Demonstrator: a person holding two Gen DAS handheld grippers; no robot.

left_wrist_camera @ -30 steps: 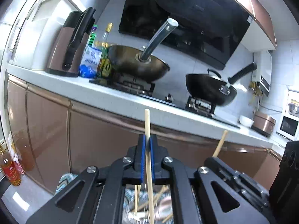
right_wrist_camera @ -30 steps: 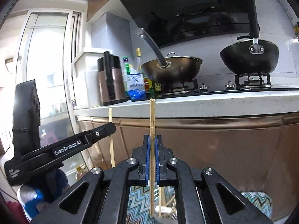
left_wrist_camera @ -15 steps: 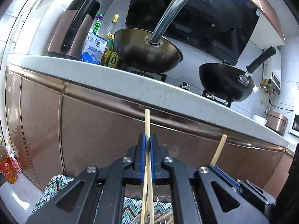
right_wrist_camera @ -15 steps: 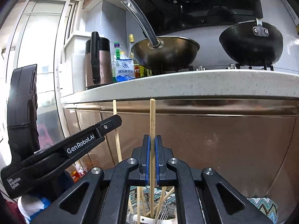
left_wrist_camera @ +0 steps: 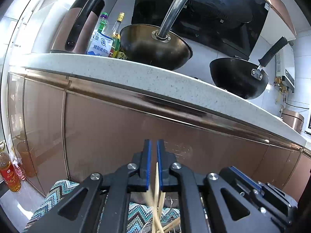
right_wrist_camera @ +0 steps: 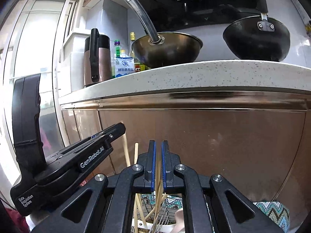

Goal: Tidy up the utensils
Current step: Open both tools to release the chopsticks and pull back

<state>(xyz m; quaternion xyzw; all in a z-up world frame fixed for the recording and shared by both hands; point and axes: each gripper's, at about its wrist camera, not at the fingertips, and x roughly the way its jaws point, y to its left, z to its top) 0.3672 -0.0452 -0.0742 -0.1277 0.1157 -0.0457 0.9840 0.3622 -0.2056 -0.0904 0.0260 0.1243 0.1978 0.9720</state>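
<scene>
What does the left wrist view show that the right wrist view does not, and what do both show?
Only the left wrist view: an oil bottle on the floor and a copper pot on the far counter. Only the right wrist view: the left gripper from the side, a bright window and a wire rack. Both: two woks, the kettle, a salt bag and chopsticks.

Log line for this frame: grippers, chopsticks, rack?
left gripper: fingers slightly apart, left chopstick low between | right gripper: same, right chopstick low between | wire rack: below, holds chopsticks
</scene>
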